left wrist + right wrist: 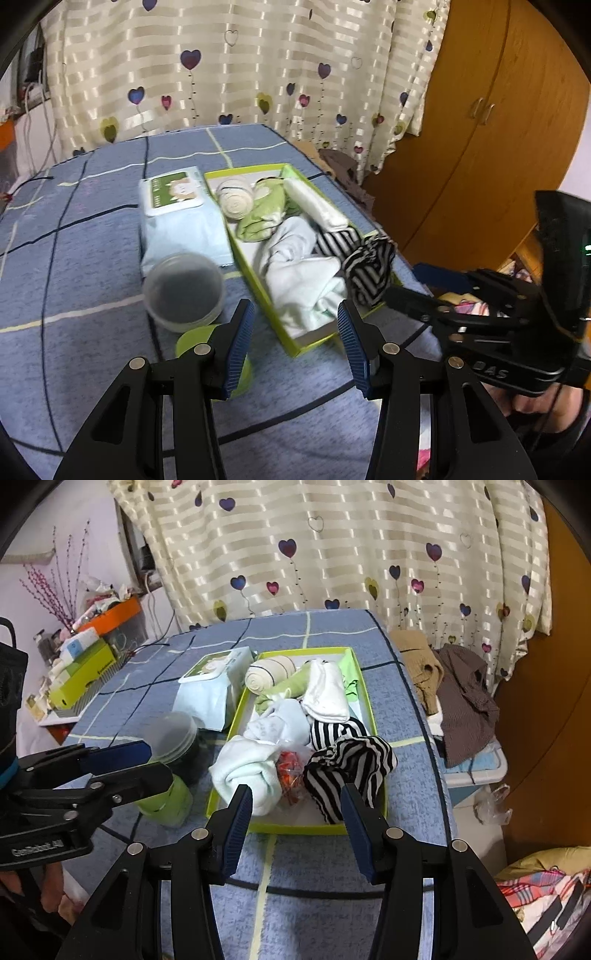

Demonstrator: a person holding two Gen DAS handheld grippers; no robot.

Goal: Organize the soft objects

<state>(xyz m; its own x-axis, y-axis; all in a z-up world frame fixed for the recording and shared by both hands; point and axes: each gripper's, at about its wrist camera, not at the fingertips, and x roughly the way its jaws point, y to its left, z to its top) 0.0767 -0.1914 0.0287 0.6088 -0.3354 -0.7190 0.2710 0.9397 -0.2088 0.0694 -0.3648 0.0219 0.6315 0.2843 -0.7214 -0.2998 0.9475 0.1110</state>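
The right gripper (295, 812), jaws spread wide and holding nothing, is hovering nearer than the equally wide left gripper (295, 334) to the striped sock (349, 771) drooping over the green box's (365, 686) near right corner.

one green box (370, 716) sits mid-frame on the bed. in it: one rolled bandage (269, 672), one green cloth (291, 686), one white folded cloth (327, 694), two pale blue-white socks (280, 720), two black-and-white striped pieces (351, 764), and one small bag of red bits (291, 771). left of the box: one pack of wipes (207, 690), one clear lidded tub (173, 734), one green cup (166, 805). two grippers show, one at the bottom centre (295, 805) and one at lower left (147, 760), each with two fingers. one heart-print curtain (332, 546) fills the top. two garments lie at right, one tan (417, 657) and one brown (465, 701).
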